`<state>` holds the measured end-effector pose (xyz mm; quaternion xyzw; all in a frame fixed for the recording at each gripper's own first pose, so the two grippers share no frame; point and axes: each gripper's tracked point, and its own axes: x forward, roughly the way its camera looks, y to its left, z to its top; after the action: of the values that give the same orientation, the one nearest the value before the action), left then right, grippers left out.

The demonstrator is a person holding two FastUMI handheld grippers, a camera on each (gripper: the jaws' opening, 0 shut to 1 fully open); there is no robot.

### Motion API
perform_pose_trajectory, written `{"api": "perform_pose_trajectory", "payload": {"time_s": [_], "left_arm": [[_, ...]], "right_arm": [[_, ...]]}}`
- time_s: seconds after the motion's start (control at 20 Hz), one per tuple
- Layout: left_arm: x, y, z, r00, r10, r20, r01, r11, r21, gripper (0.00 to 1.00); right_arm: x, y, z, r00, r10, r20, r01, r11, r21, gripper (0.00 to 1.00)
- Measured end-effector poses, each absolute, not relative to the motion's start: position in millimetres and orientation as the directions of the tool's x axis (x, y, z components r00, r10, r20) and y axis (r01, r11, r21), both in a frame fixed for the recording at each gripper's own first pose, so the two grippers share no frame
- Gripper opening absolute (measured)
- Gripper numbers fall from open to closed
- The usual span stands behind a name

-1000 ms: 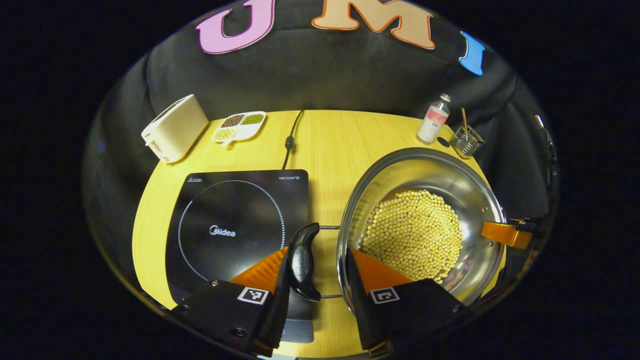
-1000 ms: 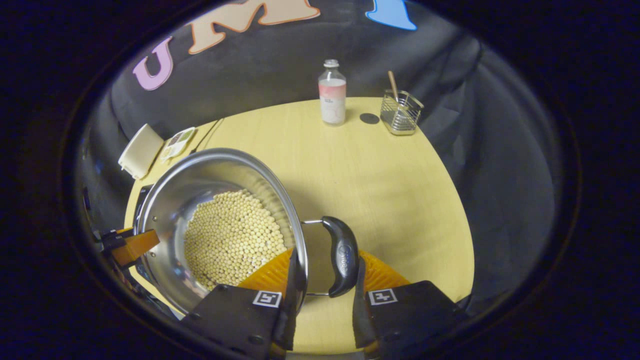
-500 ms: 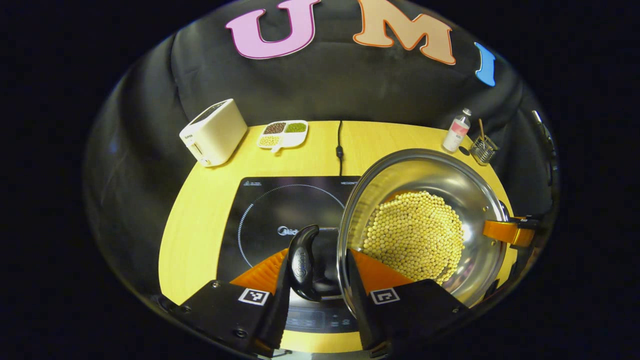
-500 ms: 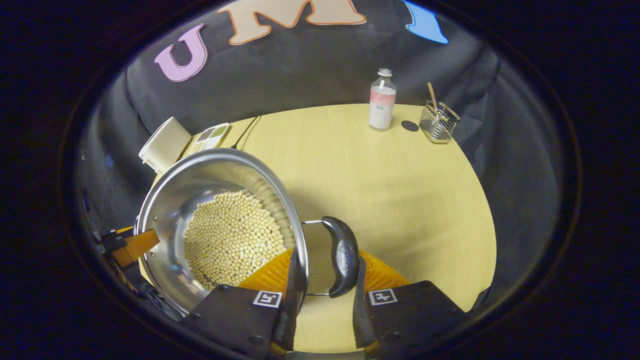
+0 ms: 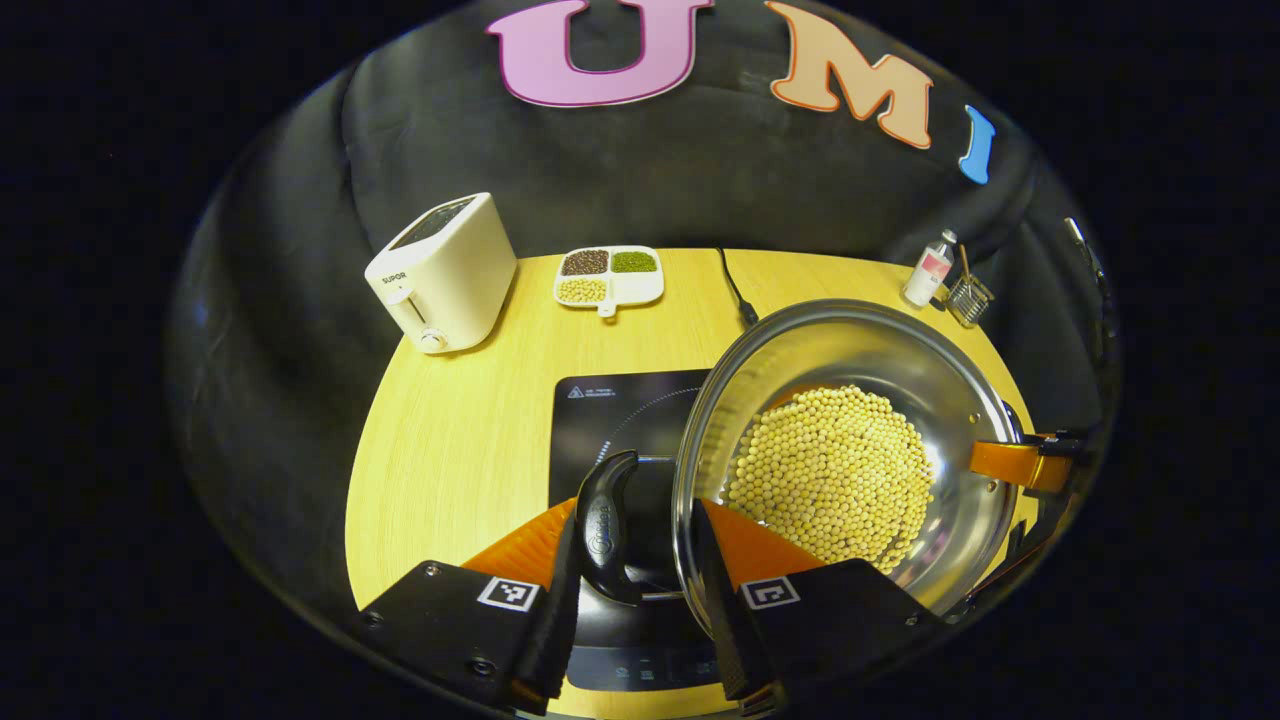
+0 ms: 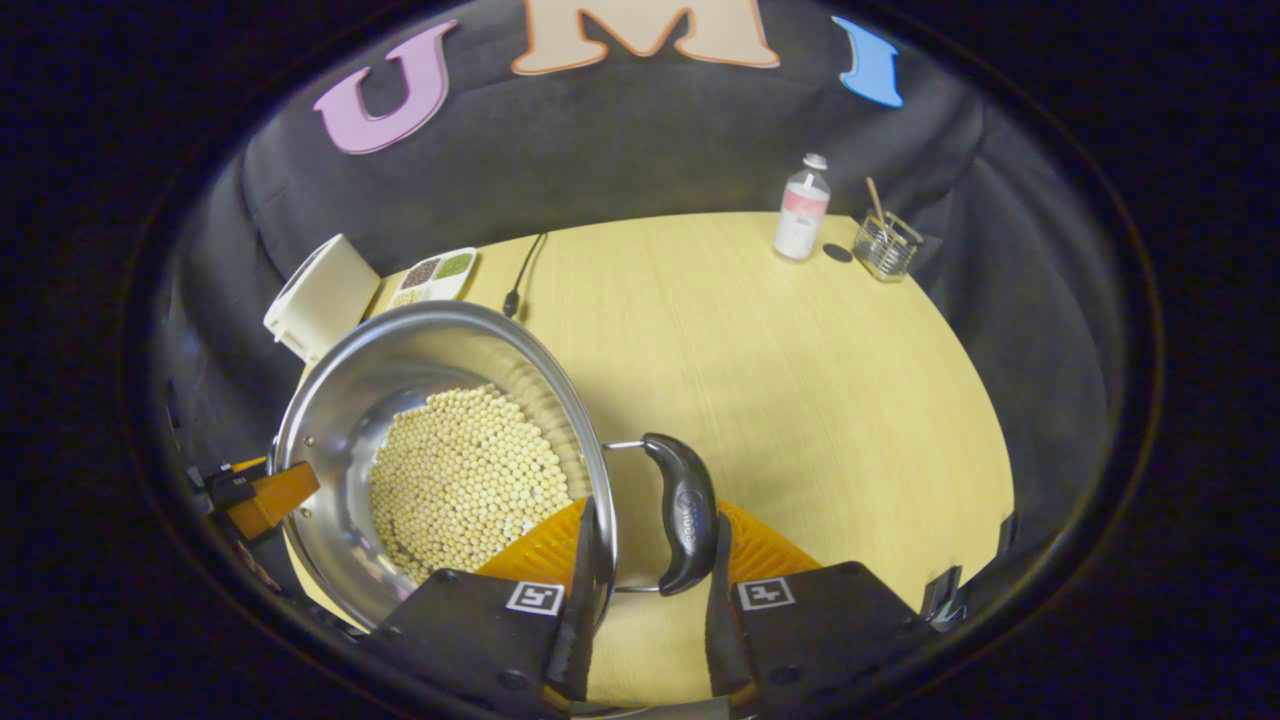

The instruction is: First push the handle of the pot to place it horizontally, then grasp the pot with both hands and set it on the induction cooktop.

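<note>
Silver pot (image 5: 850, 340) of pale yellow beans (image 5: 830, 470), black cooktop (image 5: 610, 410), cream toaster (image 5: 443, 272).

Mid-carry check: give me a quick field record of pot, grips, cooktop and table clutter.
pot: steel pot, full of pale beans, held between both grippers
left gripper: closed over the pot's left handle and rim
right gripper: closed over the right handle and rim
cooktop: partly under the pot; contact cannot be judged
table: toaster, divided dish, bottle, wire holder along the back
</note>
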<state>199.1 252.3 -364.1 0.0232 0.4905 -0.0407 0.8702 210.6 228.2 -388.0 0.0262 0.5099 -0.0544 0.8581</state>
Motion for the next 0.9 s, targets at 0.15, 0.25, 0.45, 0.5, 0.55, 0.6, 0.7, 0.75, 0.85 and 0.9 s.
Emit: {"api": "perform_pose_trajectory", "payload": {"time_s": [0.15, 0.25, 0.45, 0.5, 0.55, 0.6, 0.7, 0.75, 0.85, 0.9], "left_arm": [[202, 272, -366, 0.509, -0.047, -0.859, 0.092, 0.996, 0.001, 0.59], [208, 286, -368, 0.515, -0.043, -0.856, 0.11, 0.994, 0.016, 0.58], [214, 304, -379, 0.5, -0.04, -0.865, 0.113, 0.993, 0.019, 0.59], [214, 309, -386, 0.492, -0.041, -0.87, 0.108, 0.994, 0.015, 0.59], [213, 312, -391, 0.481, -0.042, -0.876, 0.102, 0.995, 0.008, 0.59], [209, 314, -391, 0.471, -0.04, -0.881, 0.093, 0.996, 0.004, 0.59], [223, 320, -391, 0.506, -0.037, -0.862, 0.105, 0.994, 0.018, 0.58], [222, 319, -391, 0.511, -0.034, -0.859, 0.118, 0.993, 0.03, 0.58], [226, 319, -394, 0.52, -0.028, -0.854, 0.122, 0.992, 0.041, 0.59], [227, 319, -395, 0.529, -0.018, -0.848, 0.108, 0.993, 0.047, 0.61]], "right_arm": [[212, 248, -390, 0.456, -0.073, -0.887, 0.124, 0.992, -0.018, 0.41], [215, 262, -394, 0.451, -0.068, -0.89, 0.129, 0.992, -0.01, 0.41], [214, 282, -407, 0.429, -0.073, -0.9, 0.136, 0.991, -0.016, 0.41], [215, 285, -410, 0.423, -0.075, -0.903, 0.138, 0.99, -0.018, 0.41], [215, 287, -414, 0.417, -0.077, -0.906, 0.137, 0.99, -0.022, 0.41], [214, 290, -417, 0.412, -0.077, -0.908, 0.131, 0.991, -0.025, 0.48], [219, 293, -421, 0.425, -0.066, -0.903, 0.132, 0.991, -0.01, 0.48], [220, 294, -423, 0.418, -0.062, -0.906, 0.136, 0.991, -0.005, 0.41], [228, 296, -424, 0.424, -0.048, -0.904, 0.146, 0.989, 0.016, 0.41], [228, 295, -426, 0.424, -0.042, -0.905, 0.143, 0.989, 0.021, 0.41]]}}
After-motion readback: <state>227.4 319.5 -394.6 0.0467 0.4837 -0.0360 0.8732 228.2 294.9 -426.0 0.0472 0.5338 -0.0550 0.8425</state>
